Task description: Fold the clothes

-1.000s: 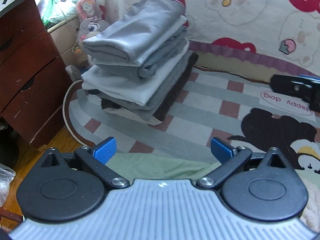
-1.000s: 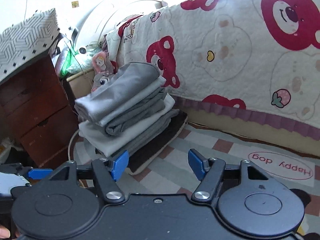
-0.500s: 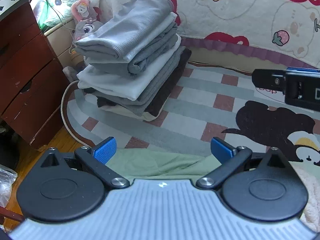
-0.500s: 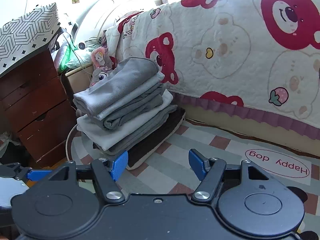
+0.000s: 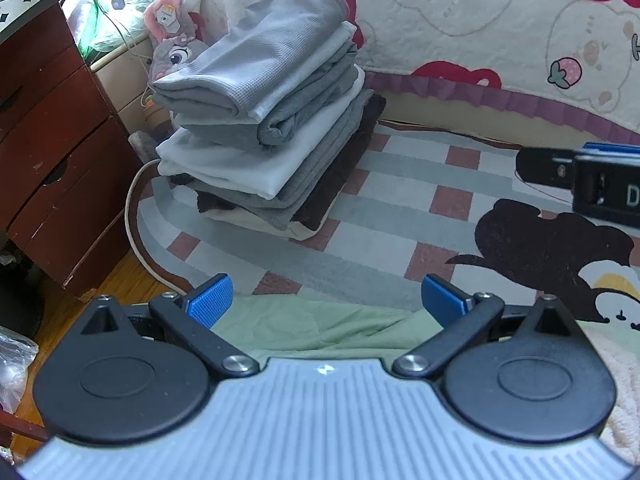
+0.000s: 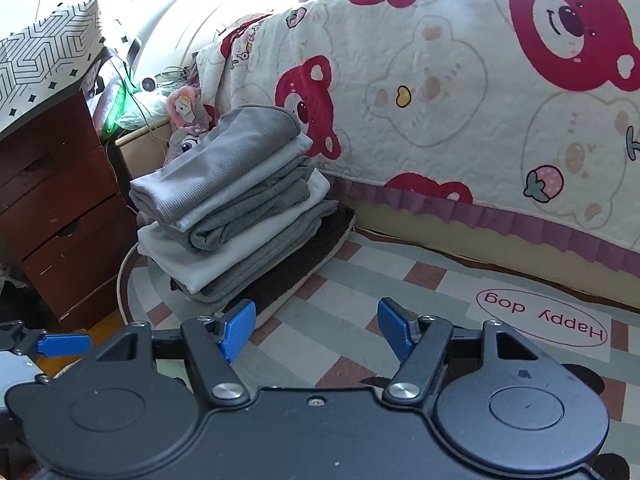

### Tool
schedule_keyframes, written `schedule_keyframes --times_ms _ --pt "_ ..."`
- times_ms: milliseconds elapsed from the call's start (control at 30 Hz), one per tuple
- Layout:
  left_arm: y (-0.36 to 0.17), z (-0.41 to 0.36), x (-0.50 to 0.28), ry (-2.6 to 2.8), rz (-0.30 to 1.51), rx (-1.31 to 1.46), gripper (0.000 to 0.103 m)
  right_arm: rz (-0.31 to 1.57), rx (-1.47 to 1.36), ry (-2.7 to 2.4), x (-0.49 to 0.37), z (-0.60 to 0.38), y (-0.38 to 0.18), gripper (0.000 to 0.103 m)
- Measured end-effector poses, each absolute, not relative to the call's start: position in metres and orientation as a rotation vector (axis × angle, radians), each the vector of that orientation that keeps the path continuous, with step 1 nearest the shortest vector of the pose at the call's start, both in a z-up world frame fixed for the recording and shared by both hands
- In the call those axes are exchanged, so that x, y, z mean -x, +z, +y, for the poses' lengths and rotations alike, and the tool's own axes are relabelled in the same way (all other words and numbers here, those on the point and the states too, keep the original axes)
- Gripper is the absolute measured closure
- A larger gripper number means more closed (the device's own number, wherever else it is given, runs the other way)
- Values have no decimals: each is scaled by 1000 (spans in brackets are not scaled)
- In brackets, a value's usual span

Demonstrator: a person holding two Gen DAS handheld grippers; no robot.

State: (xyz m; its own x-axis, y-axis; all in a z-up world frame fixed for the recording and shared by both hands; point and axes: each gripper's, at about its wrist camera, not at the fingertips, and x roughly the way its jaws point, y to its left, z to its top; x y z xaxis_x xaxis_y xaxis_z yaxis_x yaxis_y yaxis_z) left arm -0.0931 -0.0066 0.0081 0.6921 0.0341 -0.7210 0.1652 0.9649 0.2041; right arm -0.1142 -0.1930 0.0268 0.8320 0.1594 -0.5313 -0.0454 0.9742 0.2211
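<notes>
A stack of folded grey, white and dark clothes [image 5: 264,128] [image 6: 232,216] sits on the checked rug [image 5: 392,240] by the bed. A pale green garment [image 5: 320,326] lies on the rug just under my left gripper [image 5: 326,300], whose blue pads stand wide apart with nothing pressed between them. My right gripper [image 6: 316,330] is open too, over bare rug, empty. Part of the right gripper [image 5: 580,176] shows at the right edge of the left wrist view, and one blue fingertip [image 6: 64,345] of the left gripper shows at the left edge of the right wrist view.
A red-brown chest of drawers [image 5: 44,152] [image 6: 60,216] stands at the left, with a plush toy [image 5: 172,40] behind the stack. The bed with a bear-print quilt [image 6: 460,92] closes off the far side. A cream fluffy cloth [image 5: 616,376] lies at the lower right.
The left wrist view has shifted a little, so the stack sits lower and the right gripper reaches further in from the right. Both grippers' jaws stay as wide as before.
</notes>
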Motion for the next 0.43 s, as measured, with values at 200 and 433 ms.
schedule_keyframes --times_ms 200,433 --pt "6 -8 94 -84 811 -264 0 588 -193 111 113 -190 25 31" --pt "8 -7 93 -100 816 -249 0 602 -183 104 111 -191 24 30"
